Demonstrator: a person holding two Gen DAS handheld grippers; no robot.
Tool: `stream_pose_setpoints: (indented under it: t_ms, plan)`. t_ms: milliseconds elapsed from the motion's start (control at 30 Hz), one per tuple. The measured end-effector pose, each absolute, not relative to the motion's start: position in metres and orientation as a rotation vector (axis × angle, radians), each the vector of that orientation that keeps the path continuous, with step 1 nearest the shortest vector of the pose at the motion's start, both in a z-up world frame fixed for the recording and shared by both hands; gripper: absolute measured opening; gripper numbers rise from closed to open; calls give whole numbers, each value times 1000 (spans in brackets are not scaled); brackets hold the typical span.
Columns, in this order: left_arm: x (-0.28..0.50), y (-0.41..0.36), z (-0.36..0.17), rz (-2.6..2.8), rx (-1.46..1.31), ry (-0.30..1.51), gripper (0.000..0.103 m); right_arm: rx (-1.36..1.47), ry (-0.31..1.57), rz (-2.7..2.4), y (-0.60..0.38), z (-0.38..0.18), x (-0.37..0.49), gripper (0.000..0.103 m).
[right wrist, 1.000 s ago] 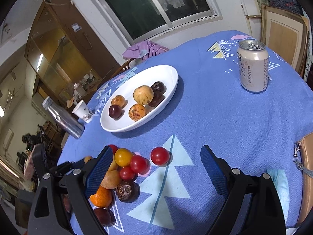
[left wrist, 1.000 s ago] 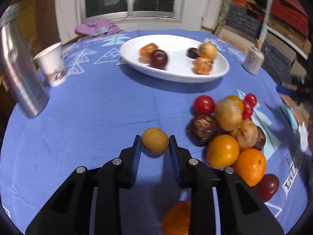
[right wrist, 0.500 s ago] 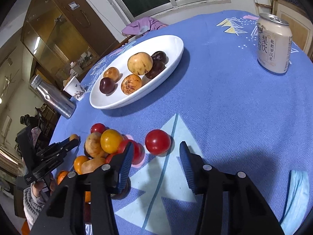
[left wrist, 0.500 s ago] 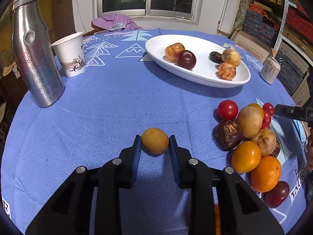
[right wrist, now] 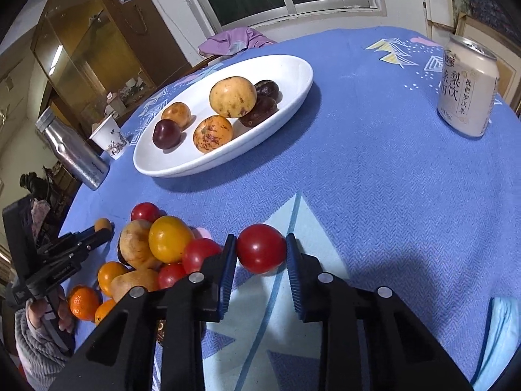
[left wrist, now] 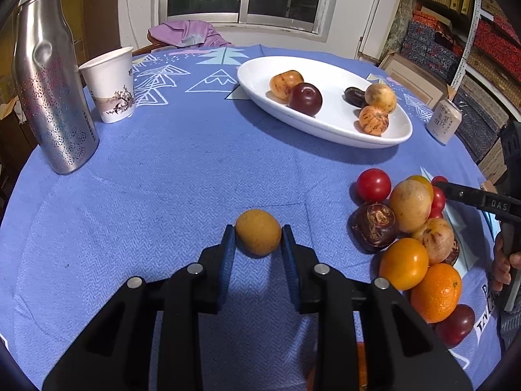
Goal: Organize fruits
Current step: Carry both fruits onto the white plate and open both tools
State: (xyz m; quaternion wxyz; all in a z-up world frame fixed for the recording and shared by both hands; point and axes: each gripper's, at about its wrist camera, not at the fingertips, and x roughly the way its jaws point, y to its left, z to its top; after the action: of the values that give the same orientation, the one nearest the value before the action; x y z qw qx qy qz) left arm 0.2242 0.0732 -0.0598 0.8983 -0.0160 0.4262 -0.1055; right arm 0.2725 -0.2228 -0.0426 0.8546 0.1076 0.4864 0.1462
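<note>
My left gripper (left wrist: 258,228) is shut on a small yellow-brown fruit (left wrist: 258,233) low over the blue tablecloth. My right gripper (right wrist: 260,239) has its jaws closing, and both blue pads touch the sides of a red tomato (right wrist: 260,248) that rests on the cloth. A pile of fruit (left wrist: 407,228) lies between the two grippers: tomatoes, oranges and brown and dark fruits, in the right wrist view (right wrist: 156,244) just left of the held tomato. Farther back, the white oval plate (left wrist: 335,75) holds several fruits.
A steel bottle (left wrist: 52,97) and a paper cup (left wrist: 110,88) stand at the far left of the table. A drink can (right wrist: 467,91) stands at the far right. A purple cloth (left wrist: 189,34) lies at the table's back edge. Open cloth lies before the plate.
The right gripper's jaws have come together from wide apart onto the red tomato as it came down closer to it. The left gripper has kept its hold on the yellow-brown fruit.
</note>
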Motion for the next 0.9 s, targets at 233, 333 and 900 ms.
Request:
stream_pose_setpoints:
  t_ms: [233,333,900]
  plan:
    - [215,65,-50,-224,12,815,28,195,991,291,-226,-36,267,30]
    - [211,61,-44,-223,40,781,28,225,967,291,-234,-27,263,30]
    - [274,9,27,-295,-4,691,28,263,797,326,-230,58,305,30]
